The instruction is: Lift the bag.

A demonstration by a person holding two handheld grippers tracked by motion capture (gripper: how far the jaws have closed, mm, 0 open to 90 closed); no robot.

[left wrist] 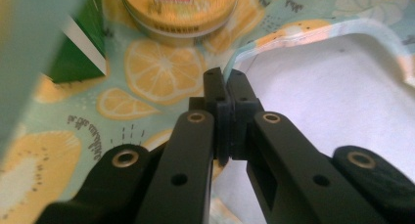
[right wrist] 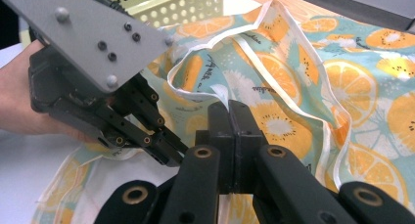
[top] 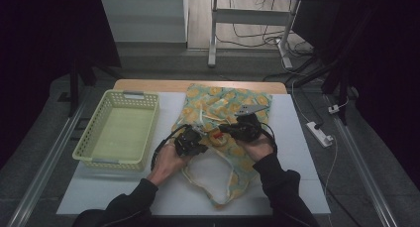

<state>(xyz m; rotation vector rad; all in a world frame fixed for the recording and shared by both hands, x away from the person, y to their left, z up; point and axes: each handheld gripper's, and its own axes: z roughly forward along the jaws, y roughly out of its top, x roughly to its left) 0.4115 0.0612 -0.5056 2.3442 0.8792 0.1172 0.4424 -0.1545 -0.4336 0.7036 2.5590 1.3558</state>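
Observation:
A fruit-print cloth bag (top: 223,100) lies on the white mat, its mouth toward the person and its white inside showing. My left gripper (top: 203,145) is shut on the bag's white-edged rim (left wrist: 274,45) at the left of the mouth; in its own view the jaws (left wrist: 225,76) meet over the hem. My right gripper (top: 223,129) is shut on the rim at the other side, with the hem (right wrist: 222,93) running into its closed tips (right wrist: 230,109). In the right gripper view the left gripper (right wrist: 171,158) sits close by on the same cloth (right wrist: 293,77). Just ahead of the left jaws a round tin (left wrist: 181,13) with a red label and a green box (left wrist: 83,43) rest on the cloth.
A pale yellow-green perforated basket (top: 131,94) with nothing in it stands at the left of the mat, close behind the left hand (right wrist: 186,6). The table's wooden far edge (top: 148,84) runs behind the bag. Cables and a power strip (top: 319,133) lie on the floor at the right.

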